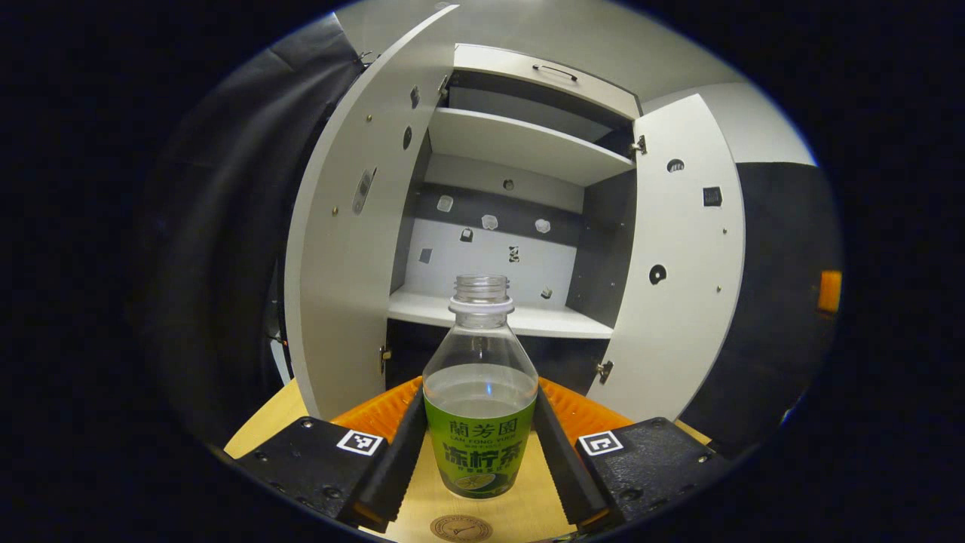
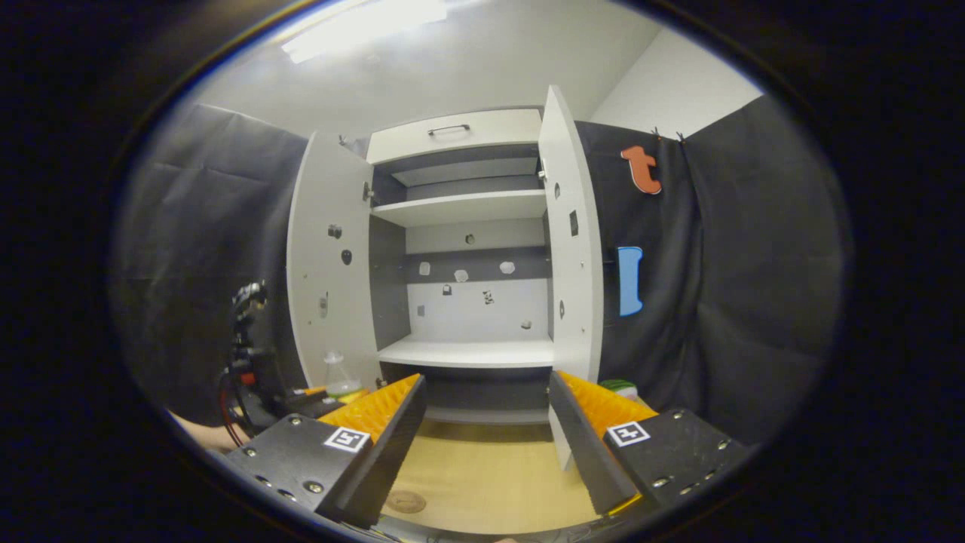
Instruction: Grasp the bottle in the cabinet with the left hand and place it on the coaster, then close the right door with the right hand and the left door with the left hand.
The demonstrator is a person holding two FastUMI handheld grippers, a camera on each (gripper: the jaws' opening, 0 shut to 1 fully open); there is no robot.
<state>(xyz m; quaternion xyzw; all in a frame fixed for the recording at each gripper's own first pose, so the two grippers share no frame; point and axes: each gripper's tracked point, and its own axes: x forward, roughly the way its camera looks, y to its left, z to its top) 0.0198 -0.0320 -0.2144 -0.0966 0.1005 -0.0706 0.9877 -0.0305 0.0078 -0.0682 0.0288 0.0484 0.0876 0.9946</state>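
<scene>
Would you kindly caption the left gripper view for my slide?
Left gripper shut on an uncapped bottle above the wooden table, facing the open cabinet.

A staged recording booth rather than a lived-in home: black cloth (image 2: 754,302) drapes the walls, a bare white cabinet (image 2: 467,226) dotted with small markers stands open on a pale wood bench (image 2: 490,475), under ceiling strip lighting (image 2: 362,26).

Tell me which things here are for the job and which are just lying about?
For the job:
clear plastic bottle with green label
round tan coaster
white right cabinet door
white left cabinet door
left gripper
right gripper

Just lying about:
green object beside the cabinet
</scene>
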